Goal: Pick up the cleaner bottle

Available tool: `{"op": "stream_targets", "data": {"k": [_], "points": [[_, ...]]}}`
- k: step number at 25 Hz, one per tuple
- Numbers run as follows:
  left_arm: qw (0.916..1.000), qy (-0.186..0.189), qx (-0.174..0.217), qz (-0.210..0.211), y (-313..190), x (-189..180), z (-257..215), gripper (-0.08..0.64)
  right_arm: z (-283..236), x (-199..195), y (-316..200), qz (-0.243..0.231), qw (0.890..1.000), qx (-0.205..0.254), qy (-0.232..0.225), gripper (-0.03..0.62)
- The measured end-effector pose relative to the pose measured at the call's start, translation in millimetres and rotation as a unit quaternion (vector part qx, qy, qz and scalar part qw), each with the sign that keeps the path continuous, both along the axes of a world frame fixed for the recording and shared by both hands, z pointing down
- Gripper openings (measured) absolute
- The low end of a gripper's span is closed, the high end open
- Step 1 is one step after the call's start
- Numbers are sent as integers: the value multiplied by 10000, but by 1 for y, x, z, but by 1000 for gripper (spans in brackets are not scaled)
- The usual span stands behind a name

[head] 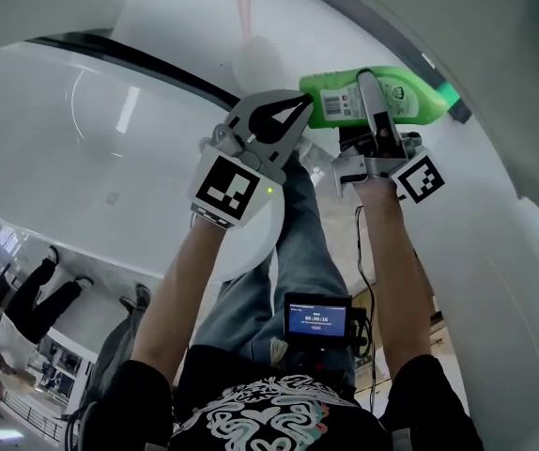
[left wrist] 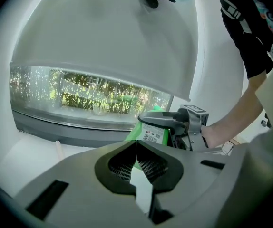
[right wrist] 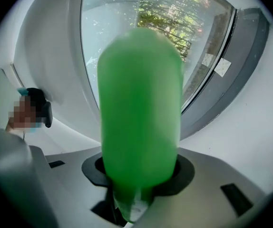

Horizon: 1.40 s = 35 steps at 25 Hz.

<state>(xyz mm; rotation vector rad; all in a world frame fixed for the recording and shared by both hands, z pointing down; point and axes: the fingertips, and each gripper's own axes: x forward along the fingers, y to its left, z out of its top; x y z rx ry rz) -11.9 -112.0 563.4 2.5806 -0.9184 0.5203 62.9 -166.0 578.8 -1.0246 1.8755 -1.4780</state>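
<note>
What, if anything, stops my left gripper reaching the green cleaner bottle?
Probably nothing; it looks reachable. The left gripper sits right beside the label end of the cleaner bottle, which the right gripper holds aloft. The left fingers are closed, so they'd need to open first.

Both arms reach forward, side by side. The left claw has its jaws pressed together, empty; the right claw is clamped around the green bottle.
</note>
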Motion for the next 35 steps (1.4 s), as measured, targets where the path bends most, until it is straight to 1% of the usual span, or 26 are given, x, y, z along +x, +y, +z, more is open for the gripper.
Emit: {"op": "stream_targets", "data": {"k": [2, 5, 9, 11, 14, 16, 22, 25, 30, 35], "points": [[10000, 42, -57, 34, 2, 1, 1, 17, 2, 1, 1, 40, 10000, -72, -8, 204], [9999, 119, -7, 67, -1, 1, -2, 17, 1, 2, 1, 139, 9998, -128, -62, 204], [9999, 73, -149, 50, -3, 0, -5, 17, -1, 2, 1, 262, 9991, -287, -174, 204], [9999, 56, -142, 78, -4, 3, -6, 17, 0, 5, 2, 317, 9987, -336, -198, 204], [9998, 67, -119, 146, -6, 5, -4, 17, 0, 7, 1, 305, 9990, -303, -156, 204], [9997, 84, -163, 167, -6, 4, -2, 17, 3, 6, 3, 263, 9989, -359, -144, 205], [9997, 131, -191, 87, -20, -2, -23, 17, -7, 4, -2, 355, 9967, -491, -543, 204], [9997, 106, -226, 30, -24, 0, -24, 17, -3, 2, -2, 226, 9966, -548, -572, 206], [9997, 5, -260, -11, -23, 6, -11, 17, 20, -1, 4, -19, 9956, -658, -669, 204], [9992, -89, -377, -27, -27, 10, -5, 17, 19, -4, 0, -204, 9941, -720, -784, 204]]}}
